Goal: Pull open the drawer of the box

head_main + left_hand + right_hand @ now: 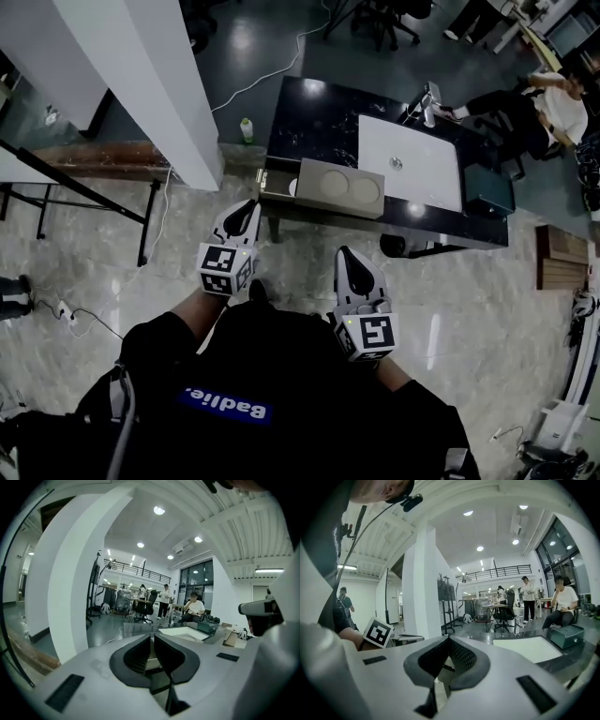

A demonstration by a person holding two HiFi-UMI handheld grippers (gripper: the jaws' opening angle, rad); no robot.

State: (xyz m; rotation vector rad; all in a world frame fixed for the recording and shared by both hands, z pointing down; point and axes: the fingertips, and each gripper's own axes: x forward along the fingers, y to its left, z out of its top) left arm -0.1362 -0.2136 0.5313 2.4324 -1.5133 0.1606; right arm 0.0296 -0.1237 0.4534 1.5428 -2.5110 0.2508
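1. Black table (309, 112) carries the tan box (339, 187) — its drawer (277, 180) shows at the left end.
2. Left gripper (249, 210) and right gripper (346, 256) hang near the table's front edge, off the box — fingers pressed together, empty.

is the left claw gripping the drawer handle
No, the left claw is shut with nothing between its jaws.

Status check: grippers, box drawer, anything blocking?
Left hand-held gripper and right hand-held gripper shut, empty, short of the table. Box at table's near edge; drawer seems already out at left. Nothing in between.
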